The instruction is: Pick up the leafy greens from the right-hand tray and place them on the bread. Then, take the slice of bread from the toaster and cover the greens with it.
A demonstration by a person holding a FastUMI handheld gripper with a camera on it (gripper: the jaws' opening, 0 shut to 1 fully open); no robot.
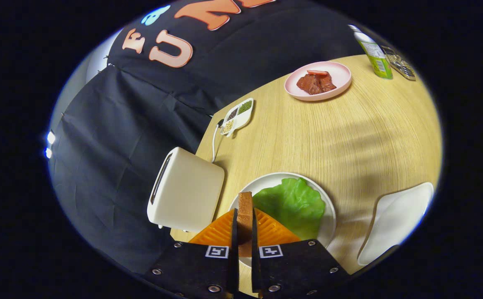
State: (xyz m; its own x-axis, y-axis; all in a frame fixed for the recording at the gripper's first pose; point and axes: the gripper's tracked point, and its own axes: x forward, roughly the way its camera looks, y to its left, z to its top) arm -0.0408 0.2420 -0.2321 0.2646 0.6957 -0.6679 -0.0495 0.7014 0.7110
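Standing at the left, one toaster (187,191) sits on the desk (328,133) beside one white plate (328,216) bearing one green leaf (293,205). Both fingers (234,232) clench one bread slice (245,218), held on edge above that plate. Farther back are one divided seasoning dish (238,117), one pink plate (318,81) of meat, one bottle (375,53). One empty tray (395,222) lies rightmost.

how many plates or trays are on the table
4: a round white plate under the lettuce just ahead of the gripper, a white tray beside it, a pink plate of meat beyond, a small divided dish past the toaster.
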